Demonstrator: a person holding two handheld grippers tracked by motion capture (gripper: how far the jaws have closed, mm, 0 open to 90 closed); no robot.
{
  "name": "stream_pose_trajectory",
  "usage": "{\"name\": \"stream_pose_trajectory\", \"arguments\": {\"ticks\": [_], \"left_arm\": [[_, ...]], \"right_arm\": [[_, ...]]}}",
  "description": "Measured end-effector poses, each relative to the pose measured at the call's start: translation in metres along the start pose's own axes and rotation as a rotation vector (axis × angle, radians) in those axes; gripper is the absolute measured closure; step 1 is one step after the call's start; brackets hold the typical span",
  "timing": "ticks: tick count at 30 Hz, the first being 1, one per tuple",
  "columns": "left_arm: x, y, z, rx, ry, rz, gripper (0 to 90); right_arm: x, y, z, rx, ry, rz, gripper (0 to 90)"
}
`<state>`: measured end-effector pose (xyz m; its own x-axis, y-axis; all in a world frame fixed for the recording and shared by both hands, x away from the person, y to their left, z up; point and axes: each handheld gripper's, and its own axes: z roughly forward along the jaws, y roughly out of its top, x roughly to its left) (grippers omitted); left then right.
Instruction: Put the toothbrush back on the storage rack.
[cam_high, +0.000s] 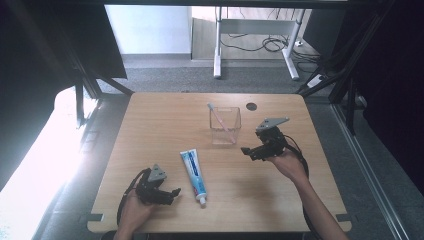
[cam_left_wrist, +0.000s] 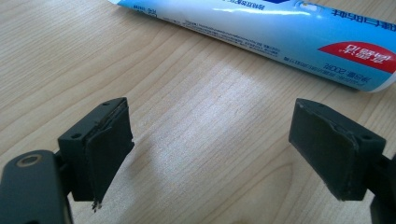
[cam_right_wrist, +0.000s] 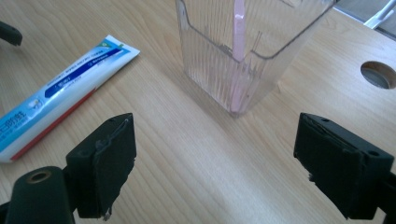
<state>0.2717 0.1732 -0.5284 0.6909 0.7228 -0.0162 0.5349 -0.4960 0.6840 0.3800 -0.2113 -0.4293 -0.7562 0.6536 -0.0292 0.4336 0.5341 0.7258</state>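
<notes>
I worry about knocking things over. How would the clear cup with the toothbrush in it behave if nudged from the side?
The clear cup looks thin-walled and light, so it would probably slide easily on the smooth wooden table. It stands taller than its base, and the pink toothbrush leans above the rim, so a high push might tip it. A low push seems safer.

A blue-and-white toothpaste tube (cam_high: 194, 175) lies flat on the table; a pink toothbrush (cam_high: 219, 118) leans inside a clear square plastic cup (cam_high: 225, 128).

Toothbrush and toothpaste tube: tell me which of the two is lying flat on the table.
The toothpaste tube lies flat on the wooden table, cap toward the person. The pink toothbrush stands leaning inside the clear cup.
</notes>
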Motion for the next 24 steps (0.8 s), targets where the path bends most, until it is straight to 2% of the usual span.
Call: {"name": "stream_pose_trajectory", "arguments": {"ticks": [11, 17, 24], "left_arm": [[0.0, 0.0, 0.0, 0.001, 0.003, 0.001, 13.6], [0.0, 0.0, 0.0, 0.001, 0.004, 0.003, 13.6], [0.0, 0.0, 0.0, 0.003, -0.003, 0.001, 13.8]], "right_arm": [[0.005, -0.029, -0.012, -0.011, -0.013, 0.028, 12.7], [0.009, -0.046, -0.016, -0.006, -0.045, 0.057, 2.5], [0.014, -0.068, -0.025, -0.012, -0.053, 0.087, 1.1]]}}
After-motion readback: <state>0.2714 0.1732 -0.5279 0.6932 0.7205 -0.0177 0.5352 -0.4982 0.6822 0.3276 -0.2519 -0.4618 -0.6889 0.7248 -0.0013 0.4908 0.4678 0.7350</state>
